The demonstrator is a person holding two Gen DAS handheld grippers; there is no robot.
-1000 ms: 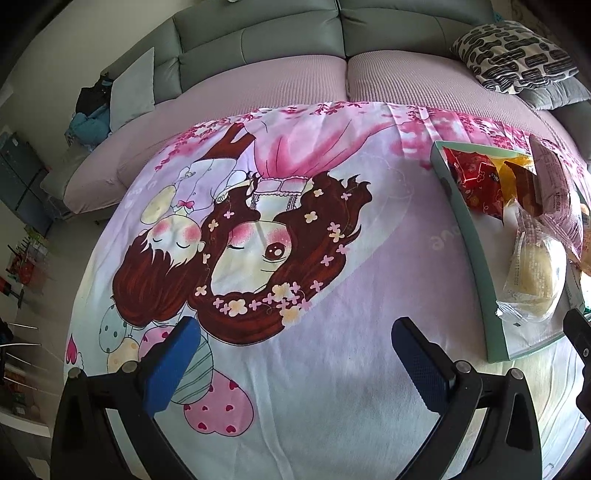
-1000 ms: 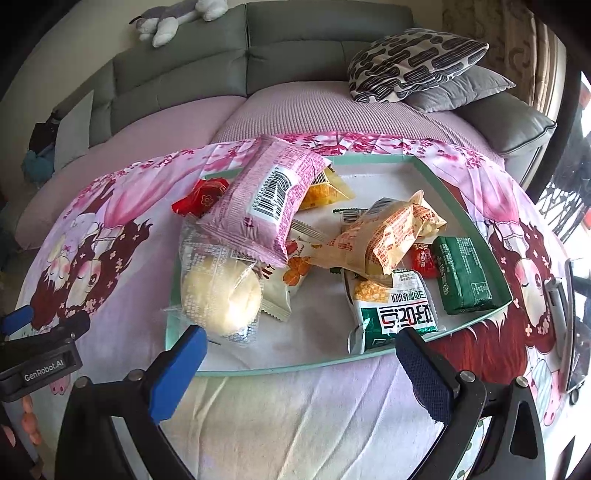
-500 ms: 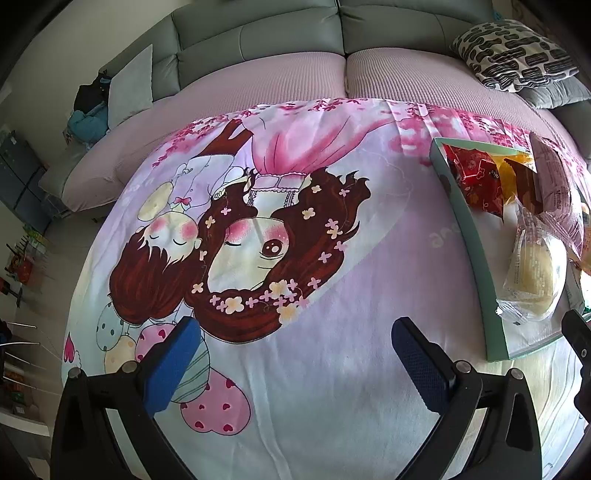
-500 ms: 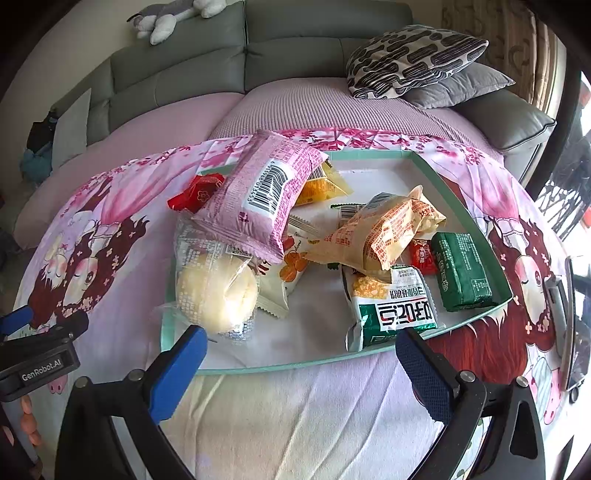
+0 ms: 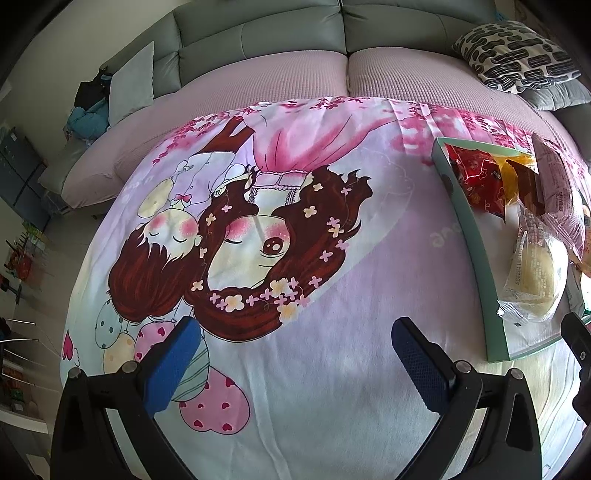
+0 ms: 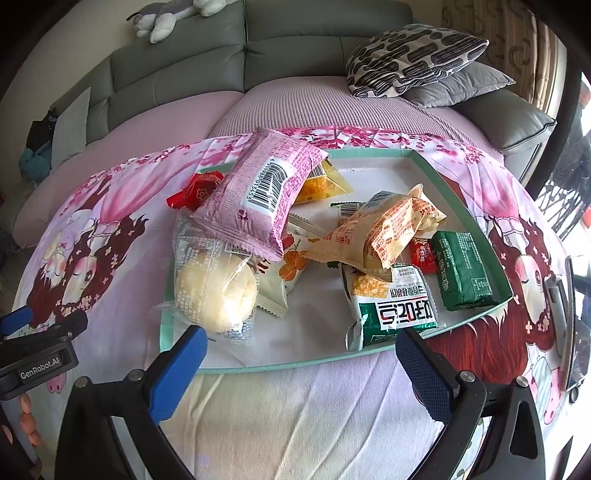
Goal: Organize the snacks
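A green-rimmed white tray (image 6: 288, 363) holds several snack packs: a pink bag (image 6: 258, 195), a clear-wrapped round bun (image 6: 216, 295), an orange bag (image 6: 380, 232), a green-and-white pack (image 6: 397, 308), a dark green pack (image 6: 461, 275) and a red pack (image 6: 194, 188). My right gripper (image 6: 297, 369) stands open just before the tray's near rim, holding nothing. My left gripper (image 5: 295, 363) is open over the cartoon-print cloth (image 5: 258, 240), left of the tray (image 5: 476, 258). The left gripper's body (image 6: 37, 354) shows at the right wrist view's left edge.
The cloth covers a low table in front of a grey sofa (image 6: 258, 55) with pink seat covers. A patterned cushion (image 6: 413, 55) and a plush toy (image 6: 173, 14) lie on the sofa. A phone (image 6: 574, 325) lies at the table's right edge.
Both grippers have drifted slightly; the tray sits a little lower and nearer in the right wrist view. Both stay open and nothing was picked up.
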